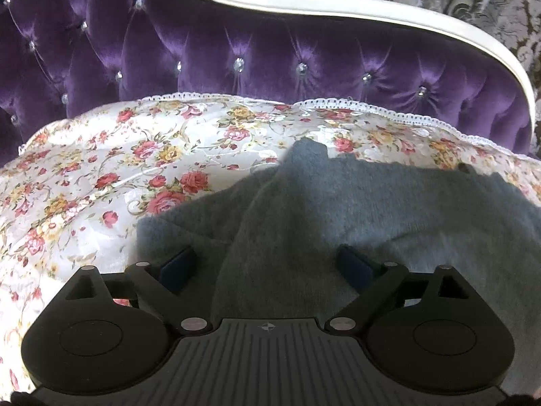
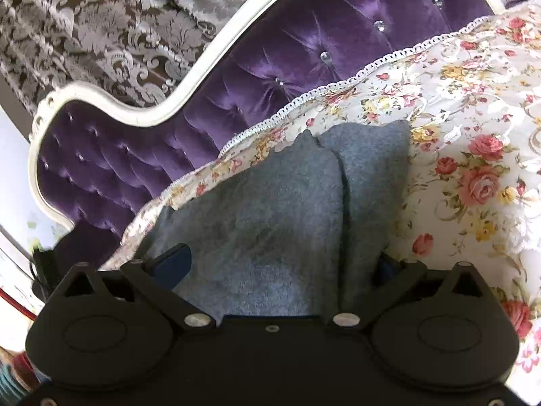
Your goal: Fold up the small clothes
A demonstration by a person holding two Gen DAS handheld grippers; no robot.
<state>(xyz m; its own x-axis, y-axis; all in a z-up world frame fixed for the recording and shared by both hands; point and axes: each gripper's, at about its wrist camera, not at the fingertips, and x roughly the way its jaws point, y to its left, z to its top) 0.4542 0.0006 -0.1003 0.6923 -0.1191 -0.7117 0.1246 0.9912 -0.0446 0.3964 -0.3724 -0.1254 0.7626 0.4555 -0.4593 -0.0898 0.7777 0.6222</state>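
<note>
A grey-blue knit garment (image 1: pixel 338 203) lies rumpled on a floral bedspread (image 1: pixel 101 186), with a thick fold running down its middle. My left gripper (image 1: pixel 267 265) hangs low over the garment's near part. Its jaws stand wide apart, the blue pads (image 1: pixel 177 265) clear of the cloth on both sides. In the right wrist view the same garment (image 2: pixel 270 209) shows a long crease and an overlapping flap. My right gripper (image 2: pixel 280 267) is open wide over it, and the flap partly hides its right pad (image 2: pixel 389 269).
A purple tufted headboard (image 1: pixel 270 50) with a white curved frame (image 1: pixel 338 10) rises behind the bed. A lace trim (image 2: pixel 338 86) marks the bedspread's far edge. Patterned curtains (image 2: pixel 101 17) hang beyond. Bare floral bedspread (image 2: pixel 473 169) lies beside the garment.
</note>
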